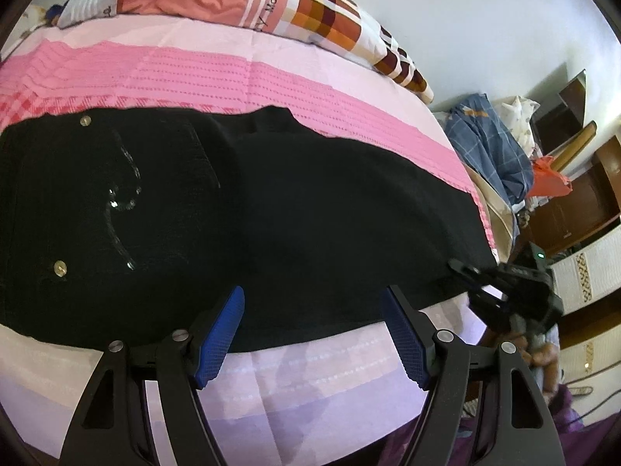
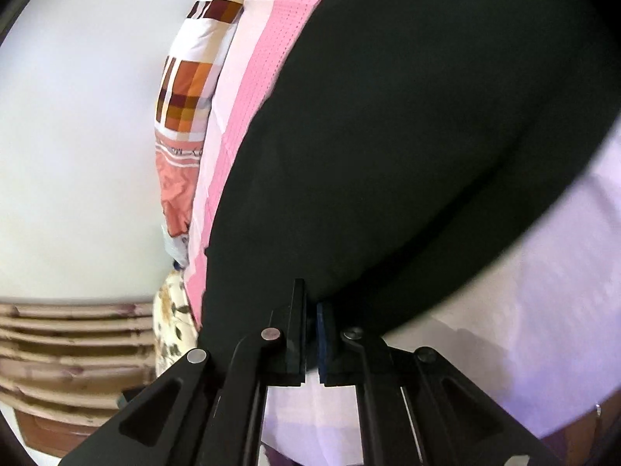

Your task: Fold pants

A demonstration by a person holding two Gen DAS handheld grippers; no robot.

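Observation:
Black pants [image 1: 271, 202] lie flat across the bed, waist with brass buttons at the left, legs running right. My left gripper [image 1: 314, 295] hangs open just above the near edge of the pants, with nothing pressed between its blue pads [image 1: 221, 334]. At the leg end on the right, my right gripper [image 1: 504, 283] meets the hem. In the right wrist view the right gripper [image 2: 310, 303] is shut, and the edge of the black pants [image 2: 388, 136] runs in between its tips.
The bed has a pale lilac sheet [image 1: 310, 369] and a pink knitted blanket [image 1: 233, 73]. A checked orange quilt [image 1: 310, 7] lies along the white wall. Piled clothes [image 1: 489, 143] and wooden furniture [image 1: 574, 202] stand past the bed's right end. A hand [image 1: 543, 353] holds the right gripper.

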